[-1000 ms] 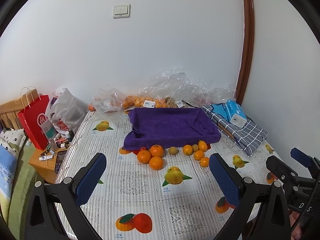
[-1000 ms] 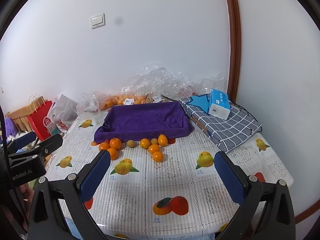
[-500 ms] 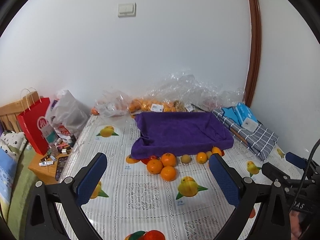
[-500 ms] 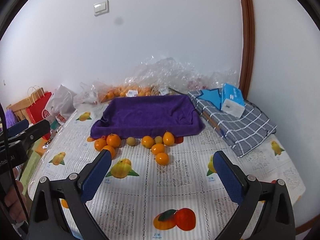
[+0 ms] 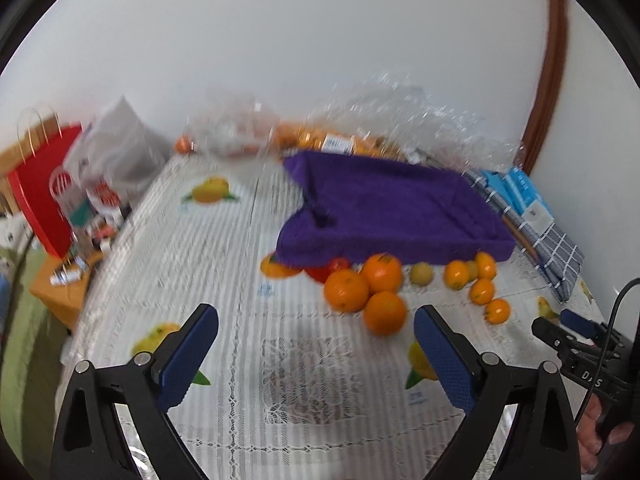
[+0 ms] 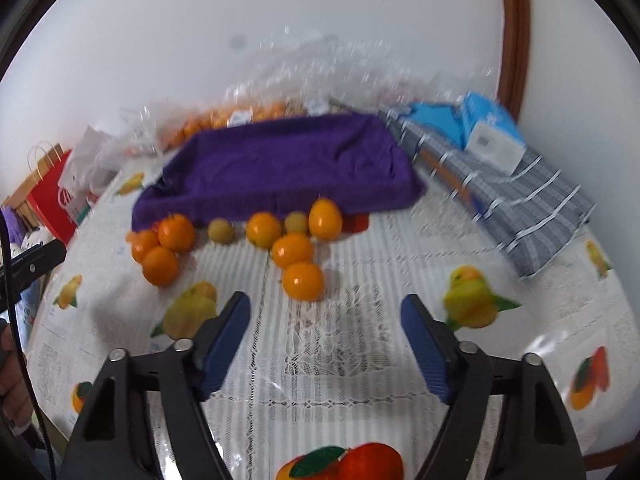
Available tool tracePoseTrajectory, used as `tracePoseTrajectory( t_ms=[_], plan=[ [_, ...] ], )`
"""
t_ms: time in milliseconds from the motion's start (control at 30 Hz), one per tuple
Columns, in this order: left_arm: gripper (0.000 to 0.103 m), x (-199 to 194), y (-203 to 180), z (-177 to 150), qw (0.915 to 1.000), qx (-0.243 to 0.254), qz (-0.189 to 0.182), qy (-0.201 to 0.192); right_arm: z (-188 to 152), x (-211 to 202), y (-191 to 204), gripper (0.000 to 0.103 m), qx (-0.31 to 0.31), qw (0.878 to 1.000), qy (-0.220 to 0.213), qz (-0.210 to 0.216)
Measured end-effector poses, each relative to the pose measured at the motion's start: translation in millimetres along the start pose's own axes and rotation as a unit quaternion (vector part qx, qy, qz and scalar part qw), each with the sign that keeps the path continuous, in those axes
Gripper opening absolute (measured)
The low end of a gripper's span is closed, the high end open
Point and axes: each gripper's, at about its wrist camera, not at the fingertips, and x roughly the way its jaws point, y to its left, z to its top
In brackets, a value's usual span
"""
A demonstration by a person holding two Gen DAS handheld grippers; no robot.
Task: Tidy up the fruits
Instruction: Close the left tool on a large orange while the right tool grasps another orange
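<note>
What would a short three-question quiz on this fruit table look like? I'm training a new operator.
1. True or false: the right gripper holds an orange.
2. What colour is the cloth-lined tray behind the loose fruit?
3. The blue tissue box rests on: A) checked cloth B) red bag C) floor.

Key: 1 false, both it and the left gripper are open and empty; 2 purple; 3 A.

Bare tablecloth point(image 6: 320, 344) lies open between the right gripper point(image 6: 326, 340) and the nearest orange point(image 6: 303, 281). Behind the fruit, the purple towel point(image 6: 280, 164) blocks the way.
</note>
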Motion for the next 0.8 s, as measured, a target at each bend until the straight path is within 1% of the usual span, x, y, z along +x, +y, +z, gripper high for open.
tracePoseTrajectory(
  t_ms=[67,267,367,433,500,533,567,633,733,767,800],
  plan=[
    [0.096,11.1,6.0,-2.1,0.9999,-0.004,0.004,0.015,-2.3,15.1,0.9,0.067,-0.002,1.000,0.012,0.001],
    [0.093,34.1,19.2,-8.3,0.9996,-0.003,-0.002,0.028,-2.2,52.1,5.8,0.060,-0.002,0.999,0.030,0.014],
    [0.086,45.2,18.0,-9.6,0.9984,-0.008,-0.030,0.047,1.6,66.2,6.0,0.057,0.005,0.999,0.038,0.018],
    [0.086,49.4,13.8,-9.8,0.9978,-0.004,-0.045,0.049,4.1,70.4,8.0,0.057,0.005,0.999,0.032,0.012],
    [0.085,52.7,7.2,-9.4,0.9973,0.003,-0.057,0.047,6.1,73.6,11.0,0.051,-0.002,0.999,0.032,0.010],
    [0.085,54.4,4.8,-8.7,0.9970,0.007,-0.062,0.045,6.5,74.3,12.5,0.047,-0.007,0.999,0.030,0.008],
    [0.084,55.3,2.9,-8.0,0.9969,0.010,-0.064,0.043,6.9,74.8,12.7,0.043,-0.011,0.999,0.030,0.009],
    [0.081,59.0,0.8,-4.7,0.9972,0.010,-0.064,0.037,5.4,74.2,16.0,0.039,-0.021,0.999,0.026,0.011],
    [0.072,67.8,2.3,2.0,0.9966,-0.007,-0.071,0.042,4.1,71.9,14.2,0.038,-0.020,0.999,0.024,0.015],
    [0.067,71.8,3.2,5.3,0.9958,-0.015,-0.078,0.046,3.4,70.9,13.0,0.038,-0.019,0.999,0.024,0.019],
    [0.064,76.0,3.5,8.3,0.9950,-0.020,-0.085,0.048,2.6,69.8,11.8,0.038,-0.018,0.999,0.023,0.023]
  ],
)
